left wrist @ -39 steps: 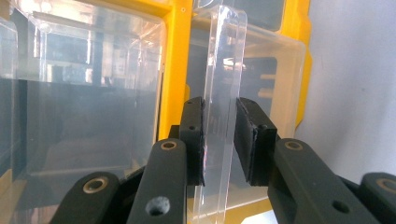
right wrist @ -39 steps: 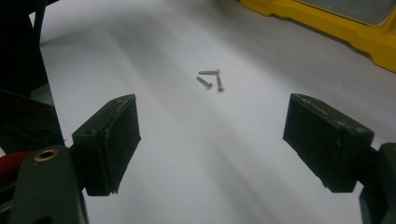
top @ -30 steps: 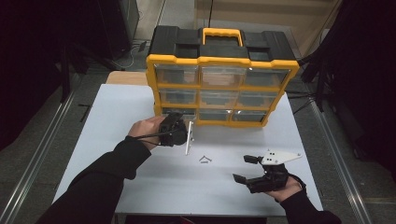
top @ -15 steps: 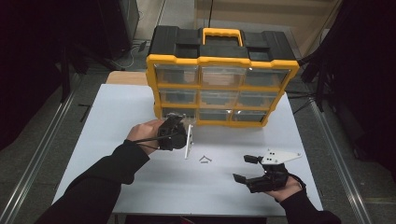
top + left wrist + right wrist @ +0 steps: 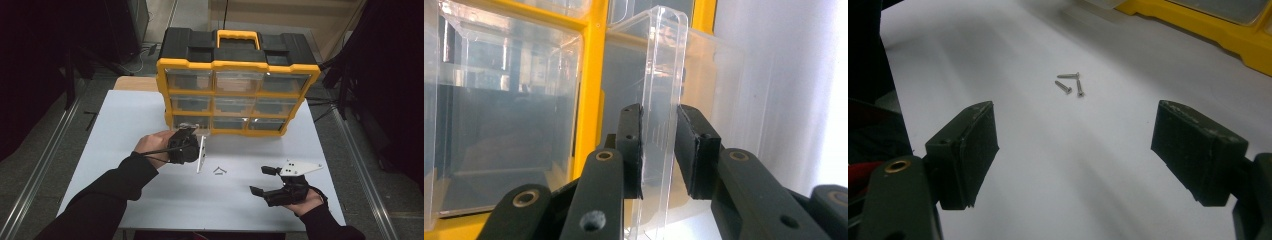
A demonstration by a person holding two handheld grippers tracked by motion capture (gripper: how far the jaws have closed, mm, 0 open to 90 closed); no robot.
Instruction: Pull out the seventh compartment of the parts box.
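Observation:
A yellow and black organiser cabinet (image 5: 235, 70) with clear drawers stands at the back of the white table (image 5: 125, 130). My left gripper (image 5: 196, 147) (image 5: 659, 120) is shut on the upright front wall of a clear plastic drawer (image 5: 201, 155) (image 5: 664, 75), just in front of the cabinet's bottom-left corner. Three small screws (image 5: 219, 171) (image 5: 1070, 83) lie loose on the table between the hands. My right gripper (image 5: 261, 180) (image 5: 1073, 135) rests open near the front right, pointing at the screws with nothing between its fingers.
The cabinet's yellow frame (image 5: 591, 75) and another clear drawer (image 5: 499, 100) stand right behind the held one. Its yellow base (image 5: 1198, 30) borders the far side ahead of the right gripper. Metal rails (image 5: 45, 165) run beside the table.
My left gripper and the clear drawer have shifted slightly toward the near edge of the table. The right gripper and the screws have stayed put.

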